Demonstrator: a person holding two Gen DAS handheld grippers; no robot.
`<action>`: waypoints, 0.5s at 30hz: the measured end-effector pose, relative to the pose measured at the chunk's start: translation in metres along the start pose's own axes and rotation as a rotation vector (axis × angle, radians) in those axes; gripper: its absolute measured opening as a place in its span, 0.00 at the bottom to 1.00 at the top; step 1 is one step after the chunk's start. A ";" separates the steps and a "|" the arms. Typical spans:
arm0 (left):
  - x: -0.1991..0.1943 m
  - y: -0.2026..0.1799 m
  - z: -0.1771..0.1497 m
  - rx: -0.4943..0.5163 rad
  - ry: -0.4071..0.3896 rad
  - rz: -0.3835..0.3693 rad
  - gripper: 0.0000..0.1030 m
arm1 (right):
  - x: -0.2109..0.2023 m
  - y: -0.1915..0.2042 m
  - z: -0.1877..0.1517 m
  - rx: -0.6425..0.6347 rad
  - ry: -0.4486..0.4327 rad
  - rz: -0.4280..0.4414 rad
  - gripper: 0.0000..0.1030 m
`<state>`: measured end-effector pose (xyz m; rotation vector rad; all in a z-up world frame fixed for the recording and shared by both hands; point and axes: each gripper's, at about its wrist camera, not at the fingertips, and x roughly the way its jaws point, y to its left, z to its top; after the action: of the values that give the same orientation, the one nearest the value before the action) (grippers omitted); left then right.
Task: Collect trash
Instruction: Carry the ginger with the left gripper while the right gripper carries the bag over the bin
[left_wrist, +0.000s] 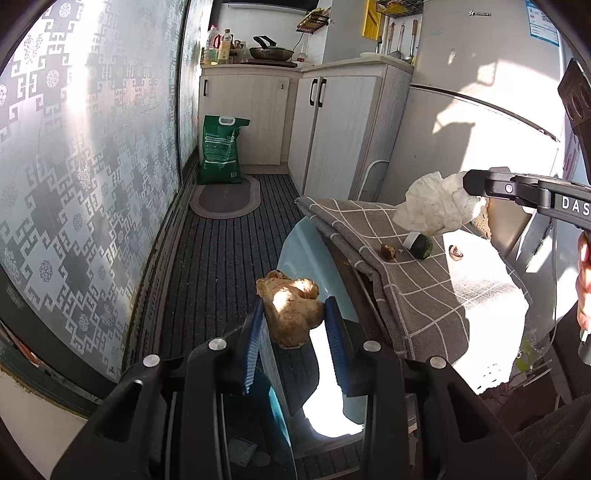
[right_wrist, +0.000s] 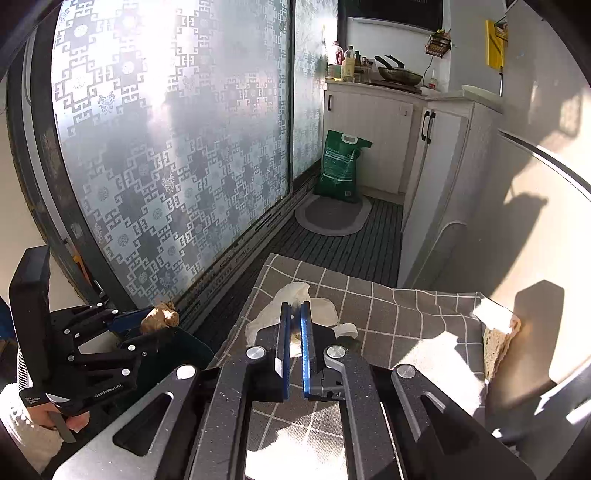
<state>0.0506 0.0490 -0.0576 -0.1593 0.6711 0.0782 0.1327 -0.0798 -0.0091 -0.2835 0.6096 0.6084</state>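
Note:
My left gripper (left_wrist: 293, 314) is shut on a knobbly piece of ginger (left_wrist: 293, 310) and holds it over the pale blue bin (left_wrist: 295, 251) beside the table. It also shows in the right wrist view (right_wrist: 147, 319), with the ginger (right_wrist: 159, 318). My right gripper (right_wrist: 294, 321) is shut on a crumpled white tissue (right_wrist: 291, 295), lifted above the grey checked tablecloth (right_wrist: 388, 317). In the left wrist view the tissue (left_wrist: 432, 206) hangs from the right gripper (left_wrist: 467, 184). On the cloth lie a dark green fruit (left_wrist: 422, 246) and two small brown scraps (left_wrist: 388, 251), (left_wrist: 456, 253).
A frosted patterned sliding door (left_wrist: 92, 166) runs along the left. A green sack (left_wrist: 219, 151) stands on an oval mat (left_wrist: 225, 199) by white cabinets (left_wrist: 332, 129). A white fridge (left_wrist: 480, 110) stands behind the table. The floor (left_wrist: 221, 258) is dark and striped.

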 end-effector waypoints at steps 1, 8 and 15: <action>0.000 0.003 -0.002 -0.004 0.006 -0.001 0.35 | 0.001 0.006 0.001 -0.009 0.001 0.009 0.04; 0.003 0.031 -0.017 -0.031 0.048 0.028 0.35 | 0.011 0.044 0.011 -0.067 0.009 0.069 0.04; 0.006 0.060 -0.033 -0.074 0.103 0.052 0.35 | 0.023 0.084 0.018 -0.124 0.029 0.129 0.04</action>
<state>0.0282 0.1022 -0.0942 -0.2178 0.7759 0.1453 0.1047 0.0042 -0.0151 -0.3712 0.6226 0.7689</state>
